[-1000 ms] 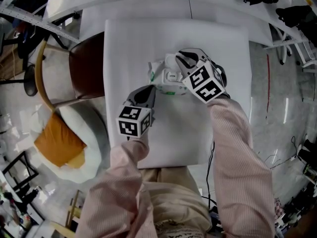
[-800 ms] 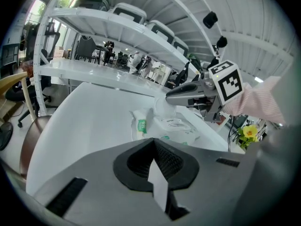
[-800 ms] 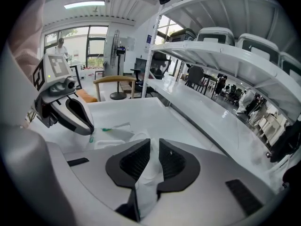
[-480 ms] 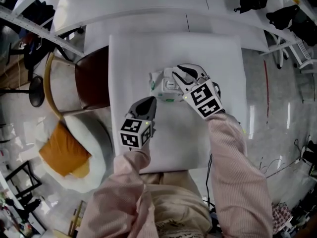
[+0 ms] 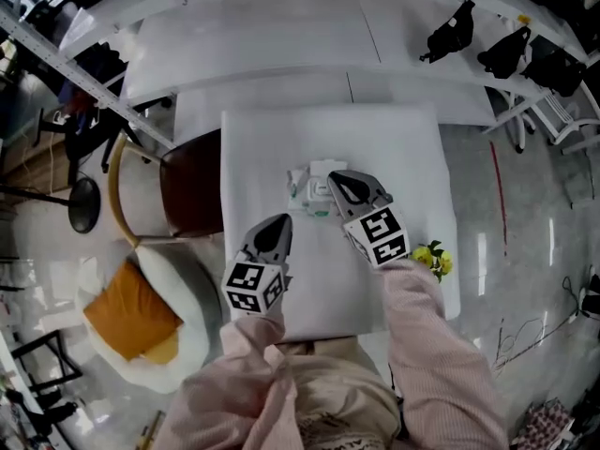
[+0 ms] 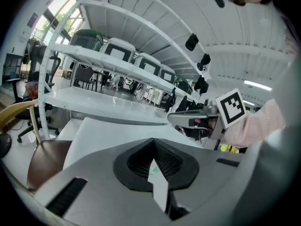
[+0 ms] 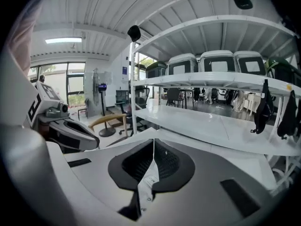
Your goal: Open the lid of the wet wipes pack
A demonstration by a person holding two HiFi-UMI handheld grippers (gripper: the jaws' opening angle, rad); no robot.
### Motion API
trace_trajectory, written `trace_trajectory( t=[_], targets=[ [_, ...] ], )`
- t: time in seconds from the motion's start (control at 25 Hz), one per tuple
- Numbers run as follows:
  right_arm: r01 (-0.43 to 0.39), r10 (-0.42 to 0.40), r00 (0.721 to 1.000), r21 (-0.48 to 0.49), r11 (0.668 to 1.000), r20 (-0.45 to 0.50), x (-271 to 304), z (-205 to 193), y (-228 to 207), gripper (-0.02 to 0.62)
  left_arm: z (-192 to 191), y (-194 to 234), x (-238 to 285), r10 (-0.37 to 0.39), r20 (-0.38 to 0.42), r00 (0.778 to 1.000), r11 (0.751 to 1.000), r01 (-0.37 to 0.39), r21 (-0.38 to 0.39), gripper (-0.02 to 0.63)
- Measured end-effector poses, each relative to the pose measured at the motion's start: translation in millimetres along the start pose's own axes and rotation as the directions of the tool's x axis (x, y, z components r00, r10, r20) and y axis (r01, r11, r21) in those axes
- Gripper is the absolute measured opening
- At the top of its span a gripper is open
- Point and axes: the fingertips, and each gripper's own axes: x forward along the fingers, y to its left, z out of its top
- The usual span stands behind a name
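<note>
The wet wipes pack, white with green print, lies on the white table in the head view. A white flap shows at its far edge. My right gripper hovers just above the pack's right end, jaws closed together with nothing held. My left gripper hangs nearer me, off the pack's near left corner, also shut and empty. In the left gripper view the closed tips point over the table, with the right gripper ahead. In the right gripper view the tips are closed too.
A brown chair stands at the table's left side. An orange cushion lies on the floor. Yellow flowers sit at the table's right edge. White shelves with black items run along the back.
Both grippers have risen off the pack and drawn back toward me. The right gripper's jaws opened and then closed again.
</note>
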Motion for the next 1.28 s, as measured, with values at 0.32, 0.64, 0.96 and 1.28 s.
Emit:
trace_trajectory(
  t=[0.32, 0.64, 0.96, 1.28],
  targets=[
    [0.002, -0.019, 0.99, 0.124, 0.992, 0.137, -59, 33, 26, 0.002, 45, -12, -51, 0.007, 0.11, 0.994, 0.998, -0.014, 0.061, -0.005],
    [0.009, -0.059, 0.968, 0.201, 0.98, 0.243, -109, 59, 39, 0.001, 69, -26, -95, 0.009, 0.196, 0.981, 0.995, -0.028, 0.095, -0.005],
    [0.059, -0.134, 0.94, 0.239, 0.969, 0.314, -142, 72, 43, 0.0, 77, -31, -124, 0.014, 0.243, 0.97, 0.991, -0.045, 0.123, -0.005],
    [0.105, -0.204, 0.917, 0.286, 0.952, 0.343, -174, 64, 45, 0.0, 79, -41, -142, 0.012, 0.284, 0.959, 0.99, -0.051, 0.132, -0.005]
  ],
)
